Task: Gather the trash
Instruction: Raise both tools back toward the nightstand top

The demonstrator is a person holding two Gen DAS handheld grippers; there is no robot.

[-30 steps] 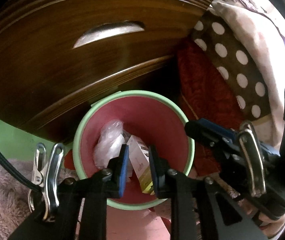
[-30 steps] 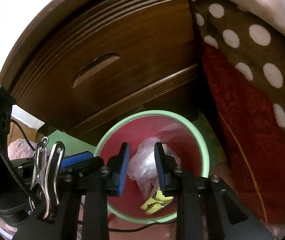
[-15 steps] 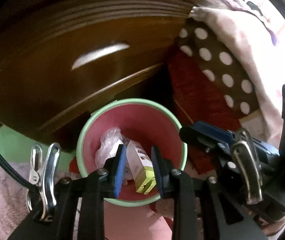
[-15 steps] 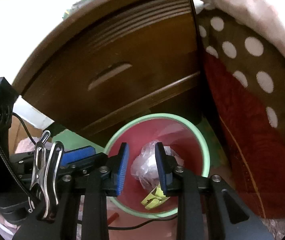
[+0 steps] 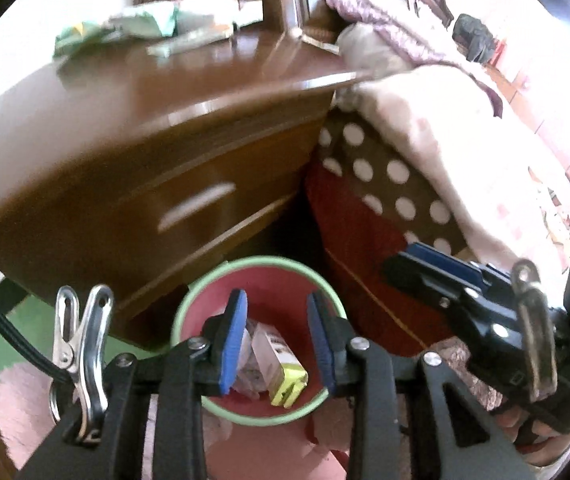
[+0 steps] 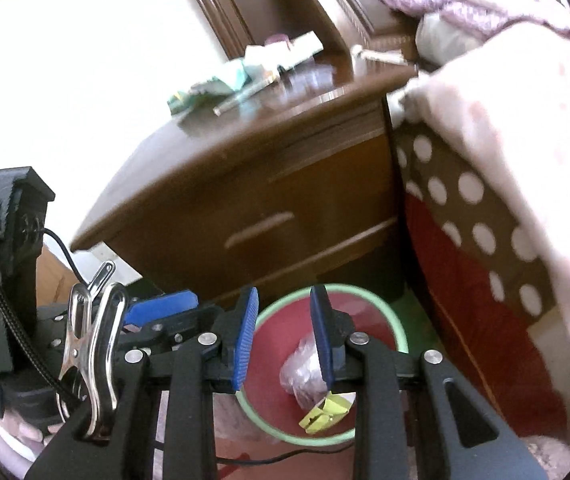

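A bin with a green rim [image 5: 261, 261] and a red inside stands on the floor by the nightstand. In it lie a white and yellow-green carton [image 5: 281, 364] and a crumpled clear plastic bag [image 5: 248, 378]. My left gripper [image 5: 276, 300] hangs above the bin, its jaws opening, with nothing between the pads. My right gripper [image 6: 283, 292] hovers over the bin rim [image 6: 365, 291], open and empty; below it lie the bag [image 6: 301, 372] and the carton [image 6: 325, 412]. Green and white wrappers [image 5: 125, 24] and a thin tube [image 5: 189, 42] lie on the nightstand top.
The dark wooden nightstand [image 5: 133, 184] with a drawer handle [image 5: 197, 206] stands behind the bin. A bed with a polka-dot blanket [image 5: 385, 184] and a pale cover [image 5: 465, 152] flanks it on the right. A pink rug [image 5: 17, 400] and a black cable [image 6: 269, 458] lie on the floor.
Both grippers have risen away from the bin, which now looks smaller and lower. The nightstand top with the wrappers has come into view. The left jaws have widened.
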